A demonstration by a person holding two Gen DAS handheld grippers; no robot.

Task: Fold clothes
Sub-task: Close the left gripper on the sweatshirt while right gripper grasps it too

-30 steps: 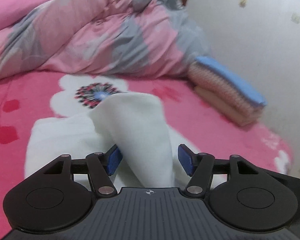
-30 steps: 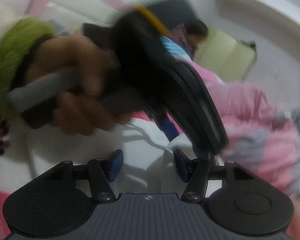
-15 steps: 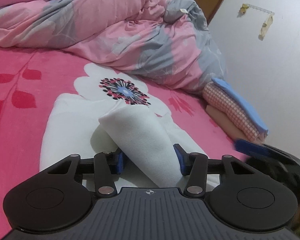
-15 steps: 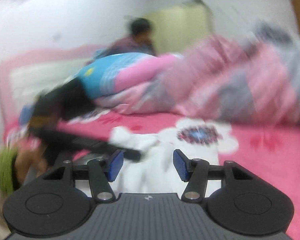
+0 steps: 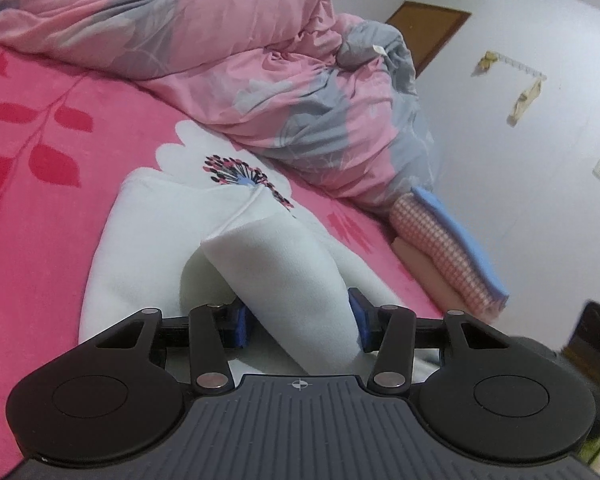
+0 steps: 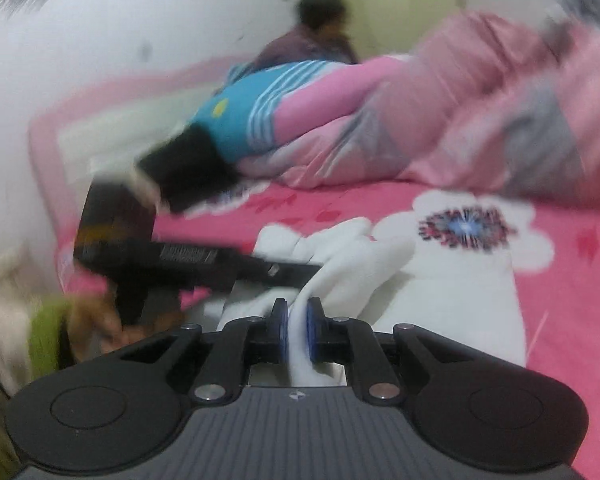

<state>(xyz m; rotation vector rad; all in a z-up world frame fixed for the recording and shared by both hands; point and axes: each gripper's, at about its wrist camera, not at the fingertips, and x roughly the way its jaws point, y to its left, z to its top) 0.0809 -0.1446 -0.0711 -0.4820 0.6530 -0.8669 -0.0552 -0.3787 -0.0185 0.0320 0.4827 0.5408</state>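
Observation:
A white fleece garment [image 5: 152, 232] lies on the pink flowered bed sheet [image 5: 40, 220]. One thick fold of it rises between the blue pads of my left gripper [image 5: 299, 322], which press on both sides of it while standing fairly wide apart. In the blurred right wrist view, my right gripper [image 6: 297, 332] is shut on a thin edge of the same garment [image 6: 440, 288]. The left gripper's black body [image 6: 204, 260] reaches into the cloth from the left. A hand [image 6: 100, 328] with a green sleeve holds it.
A bunched pink and grey duvet [image 5: 260, 72] fills the far side of the bed. A stack of folded clothes [image 5: 452, 256] sits against the white wall on the right. A person [image 6: 320, 32] is at the far end, behind blue and pink bedding [image 6: 260, 112].
My right gripper swung round to the garment and shut on its edge. The left gripper's pads drew in a little on the fold, then stayed at that width.

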